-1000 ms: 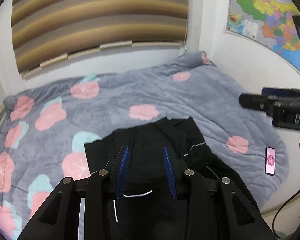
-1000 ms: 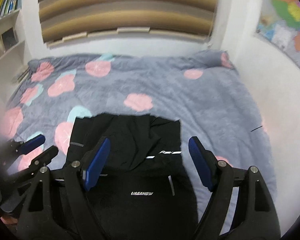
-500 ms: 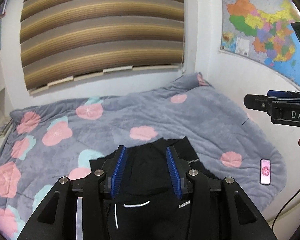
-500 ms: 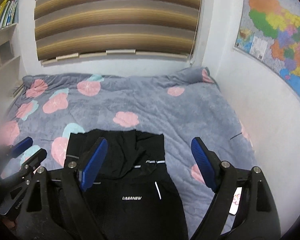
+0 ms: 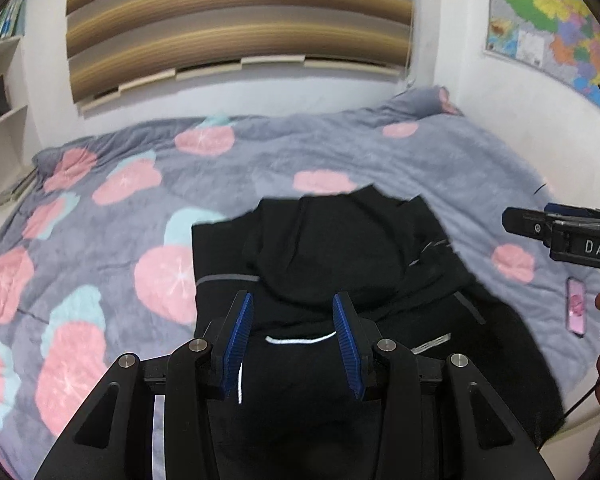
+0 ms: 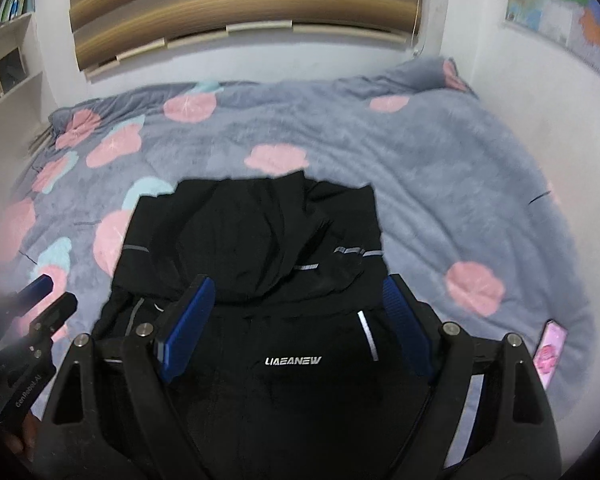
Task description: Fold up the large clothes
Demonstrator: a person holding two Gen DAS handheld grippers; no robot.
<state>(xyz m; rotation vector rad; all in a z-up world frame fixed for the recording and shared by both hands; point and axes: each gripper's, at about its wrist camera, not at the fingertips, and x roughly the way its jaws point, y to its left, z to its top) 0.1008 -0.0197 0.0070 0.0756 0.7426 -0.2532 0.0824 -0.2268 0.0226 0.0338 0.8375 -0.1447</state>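
A black hooded jacket (image 5: 332, 248) with grey reflective strips and a white chest logo lies face up on the bed, hood towards the far wall. My left gripper (image 5: 293, 308) hovers open over its chest just below the hood, with nothing between the blue pads. My right gripper (image 6: 298, 286) stands wide open above the same jacket (image 6: 252, 240), its pads level with the shoulders and holding nothing. Each gripper also shows at the edge of the other's view: the right gripper (image 5: 528, 216) beside the jacket's right side, the left gripper (image 6: 56, 292) at its left side.
The jacket rests on a grey blanket (image 5: 440, 168) with pink and teal flowers covering the bed. A phone in a pink case (image 6: 550, 348) lies near the bed's right edge. Striped blind, wall map (image 5: 548, 20) and white shelves (image 6: 8, 72) surround the bed.
Both views rose half a second ago and have now dropped closer to the jacket. The left jaws stand slightly wider than a second ago. The jacket has not moved.
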